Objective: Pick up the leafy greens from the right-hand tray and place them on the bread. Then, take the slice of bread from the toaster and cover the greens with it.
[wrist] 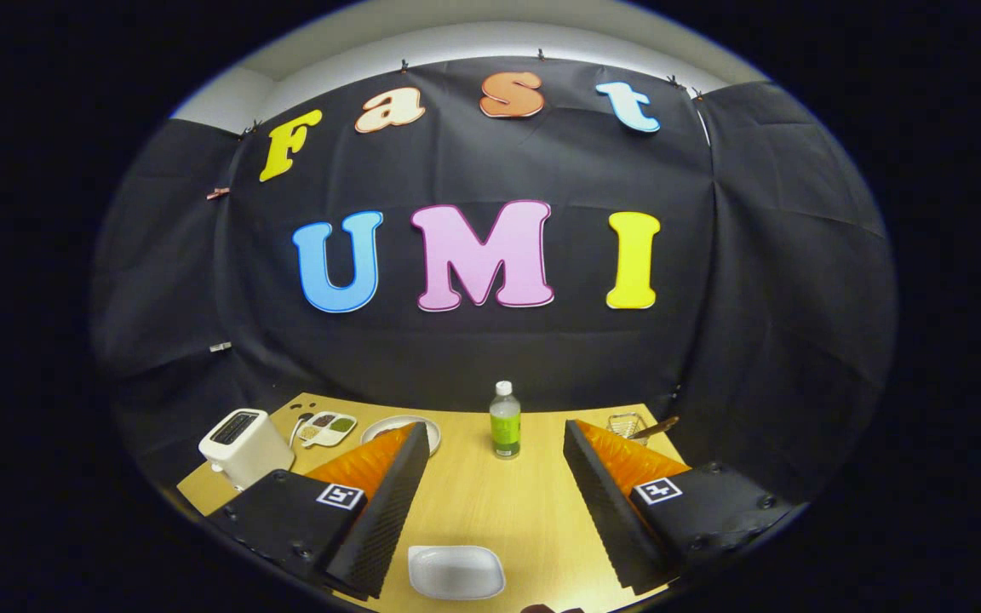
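Toaster [243,444] stands left on the table [490,502]; jaws [490,502] spread wide, empty.

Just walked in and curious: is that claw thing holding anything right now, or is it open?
Gripper: open, holding nothing; its fingers are spread wide above the table, with a white tray between them.

My gripper [490,502] hangs wide open above the table [490,511], a white dish [456,571] between its fingers, bottle [505,421] beyond, toaster [243,446] far left.
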`<state>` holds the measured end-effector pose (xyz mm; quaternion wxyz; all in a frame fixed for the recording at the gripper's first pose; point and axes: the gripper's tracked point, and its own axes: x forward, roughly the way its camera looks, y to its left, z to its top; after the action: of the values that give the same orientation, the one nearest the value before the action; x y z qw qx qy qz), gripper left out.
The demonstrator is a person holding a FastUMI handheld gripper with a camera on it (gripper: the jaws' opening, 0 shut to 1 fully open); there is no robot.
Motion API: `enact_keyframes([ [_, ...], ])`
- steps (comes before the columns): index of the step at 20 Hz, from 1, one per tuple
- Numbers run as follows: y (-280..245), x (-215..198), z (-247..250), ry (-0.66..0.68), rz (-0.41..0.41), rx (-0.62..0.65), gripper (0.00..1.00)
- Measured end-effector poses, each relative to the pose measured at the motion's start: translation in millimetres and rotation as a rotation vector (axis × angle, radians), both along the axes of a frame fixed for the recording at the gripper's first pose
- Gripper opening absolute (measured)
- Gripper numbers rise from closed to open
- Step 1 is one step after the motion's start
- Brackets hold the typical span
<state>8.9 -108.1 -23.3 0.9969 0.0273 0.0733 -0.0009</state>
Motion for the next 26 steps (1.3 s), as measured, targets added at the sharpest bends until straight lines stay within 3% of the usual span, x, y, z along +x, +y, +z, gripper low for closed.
enact_keyframes([
  [7,-34,-4,-1,-0.028,-0.003,0.071,0.99],
  [20,7,-8,-32,0.061,0.117,0.101,0.99],
  [26,14,-5,-41,0.099,0.13,0.096,0.99],
])
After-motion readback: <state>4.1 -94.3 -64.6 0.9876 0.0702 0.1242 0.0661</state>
